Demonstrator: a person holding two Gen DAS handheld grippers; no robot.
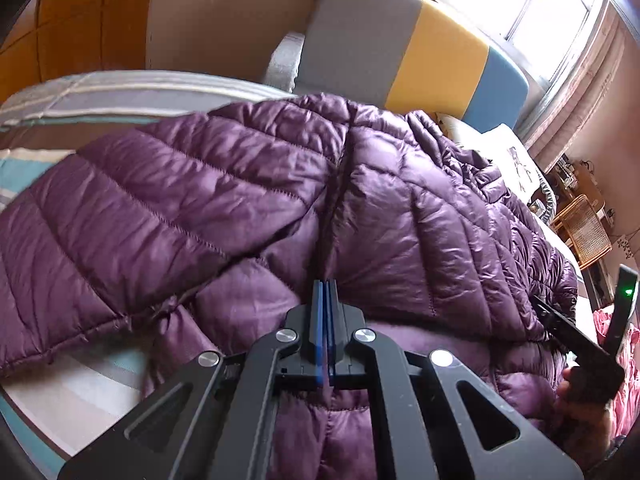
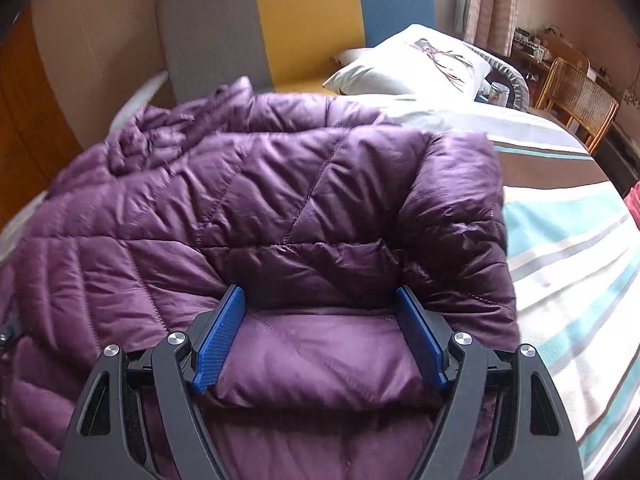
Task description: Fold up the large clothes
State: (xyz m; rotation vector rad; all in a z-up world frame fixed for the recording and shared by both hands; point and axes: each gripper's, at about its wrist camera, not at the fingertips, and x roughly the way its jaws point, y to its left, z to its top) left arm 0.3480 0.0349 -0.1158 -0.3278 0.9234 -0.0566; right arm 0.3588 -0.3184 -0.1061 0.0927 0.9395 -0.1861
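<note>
You're mid-fold on the purple jacket [image 2: 256, 208] spread over the striped bed [image 2: 568, 240] — left gripper [image 1: 325, 292] pressed together, pinching nothing visible, right gripper [image 2: 320, 300] spread over its near hem — next, close there and lift.

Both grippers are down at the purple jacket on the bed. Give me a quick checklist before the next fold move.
1. Left gripper shut: ok; whether it pinches fabric: cannot tell.
2. Right gripper open, jacket bulging between its pads: ok.
3. Right pads pressing fabric: not ok, not closed yet.
4. Jacket lying on the bed: ok.
5. Pillow clear of the jacket: ok.
</note>
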